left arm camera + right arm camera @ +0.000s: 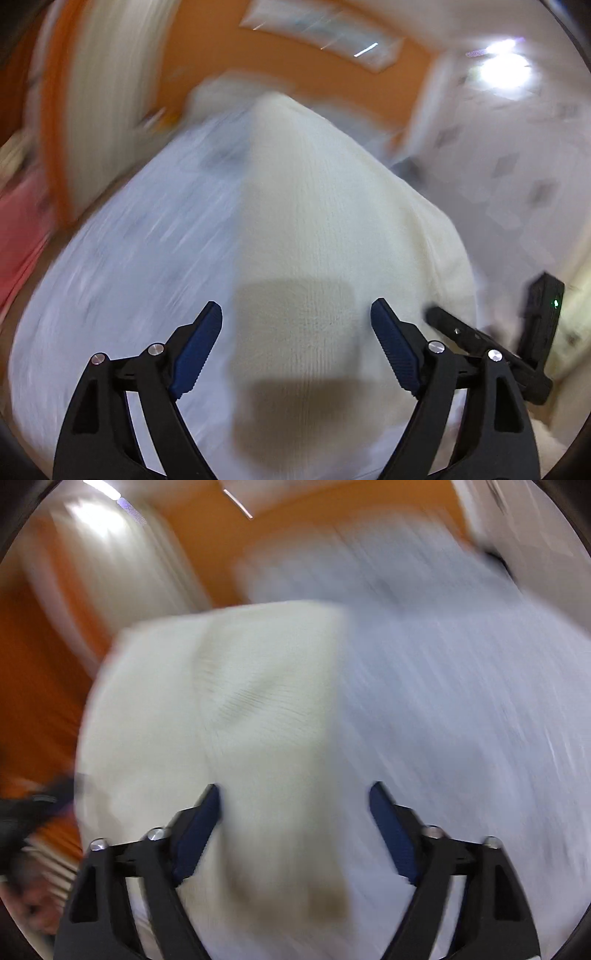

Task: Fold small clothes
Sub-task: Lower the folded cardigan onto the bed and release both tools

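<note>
A pale sheet [122,258] covers the bed, and the cream knit [332,221] lies flat on it, seemingly folded into a long panel. Both views are motion-blurred. The left gripper [296,345] and right gripper [294,827] hover over the knit's near end, jaws wide apart, holding nothing. Best to slow down, pinch both near corners evenly, then carry them straight across.

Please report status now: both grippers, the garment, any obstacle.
Left gripper open, empty. Right gripper open, empty. Cream knit garment flat on pale sheet, both views blurred. No obstacle seen.
</note>
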{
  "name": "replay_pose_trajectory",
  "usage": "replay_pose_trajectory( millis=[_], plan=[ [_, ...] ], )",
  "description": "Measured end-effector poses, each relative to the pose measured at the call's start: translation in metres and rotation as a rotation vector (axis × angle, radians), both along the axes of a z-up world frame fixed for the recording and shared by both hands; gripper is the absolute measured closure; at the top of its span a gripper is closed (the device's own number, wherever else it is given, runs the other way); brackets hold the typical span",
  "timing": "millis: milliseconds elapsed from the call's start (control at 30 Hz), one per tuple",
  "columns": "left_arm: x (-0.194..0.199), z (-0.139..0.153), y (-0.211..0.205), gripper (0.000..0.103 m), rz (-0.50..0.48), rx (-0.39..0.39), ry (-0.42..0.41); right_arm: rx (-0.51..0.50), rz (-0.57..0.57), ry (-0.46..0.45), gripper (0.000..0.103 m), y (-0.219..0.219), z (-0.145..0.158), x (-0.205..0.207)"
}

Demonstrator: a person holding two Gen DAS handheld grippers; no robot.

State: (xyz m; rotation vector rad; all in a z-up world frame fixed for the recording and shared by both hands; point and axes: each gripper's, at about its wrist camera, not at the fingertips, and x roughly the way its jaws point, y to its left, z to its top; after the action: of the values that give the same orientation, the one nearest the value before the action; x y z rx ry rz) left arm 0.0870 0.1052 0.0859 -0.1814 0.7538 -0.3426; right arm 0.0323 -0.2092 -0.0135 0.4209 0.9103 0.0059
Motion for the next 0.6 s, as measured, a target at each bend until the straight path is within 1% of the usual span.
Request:
replay_pose_trajectory(
  millis=[33, 67, 100, 133, 167, 233, 267, 300, 367, 400, 433, 467, 500, 533, 600],
  plan=[
    [0.004, -0.037, 0.005, 0.031, 0.037, 0.037, 0.093, 0.052, -0.032, 0.099, 0.074, -0.007, -0.033, -0.009],
    [0.001, -0.076, 0.015, 0.035, 0.073, 0.052, 0.205, 0.141, -0.058, 0.132, 0.073, -0.016, -0.056, -0.025],
    [-0.007, -0.1, 0.025, 0.036, 0.095, 0.04, 0.269, 0.203, -0.094, 0.131, 0.07, -0.023, -0.073, -0.048],
    [-0.017, -0.116, 0.034, 0.035, 0.11, 0.018, 0.3, 0.196, -0.107, 0.139, 0.064, -0.025, -0.081, -0.06],
    [-0.028, -0.127, 0.041, 0.034, 0.129, 0.002, 0.316, 0.174, -0.1, 0.156, 0.055, -0.026, -0.086, -0.067],
    [-0.037, -0.134, 0.045, 0.032, 0.136, -0.009, 0.332, 0.14, -0.057, 0.171, 0.054, -0.025, -0.087, -0.068],
    [-0.038, -0.134, 0.043, 0.03, 0.134, -0.021, 0.334, 0.133, -0.055, 0.166, 0.051, -0.024, -0.083, -0.067],
    [-0.032, -0.133, 0.04, 0.029, 0.133, -0.026, 0.332, 0.146, -0.062, 0.152, 0.044, -0.024, -0.08, -0.061],
    [-0.017, -0.133, 0.031, 0.026, 0.123, -0.008, 0.324, 0.209, -0.069, 0.121, 0.039, -0.023, -0.072, -0.039],
    [-0.01, -0.133, 0.026, 0.022, 0.117, 0.01, 0.316, 0.232, -0.064, 0.114, 0.037, -0.02, -0.065, -0.029],
    [-0.008, -0.135, 0.024, 0.019, 0.112, 0.024, 0.307, 0.255, -0.055, 0.114, 0.034, -0.019, -0.065, -0.019],
    [0.0, -0.138, 0.018, 0.019, 0.108, 0.053, 0.298, 0.277, -0.045, 0.125, 0.03, -0.014, -0.062, -0.006],
    [0.006, -0.141, 0.016, 0.019, 0.108, 0.074, 0.303, 0.301, -0.035, 0.147, 0.029, -0.009, -0.067, 0.003],
    [0.013, -0.147, 0.018, 0.019, 0.108, 0.071, 0.316, 0.311, -0.036, 0.166, 0.029, -0.006, -0.073, 0.011],
    [0.028, -0.156, 0.027, 0.019, 0.119, -0.027, 0.365, 0.333, -0.036, 0.206, 0.029, 0.0, -0.09, 0.024]
  ],
)
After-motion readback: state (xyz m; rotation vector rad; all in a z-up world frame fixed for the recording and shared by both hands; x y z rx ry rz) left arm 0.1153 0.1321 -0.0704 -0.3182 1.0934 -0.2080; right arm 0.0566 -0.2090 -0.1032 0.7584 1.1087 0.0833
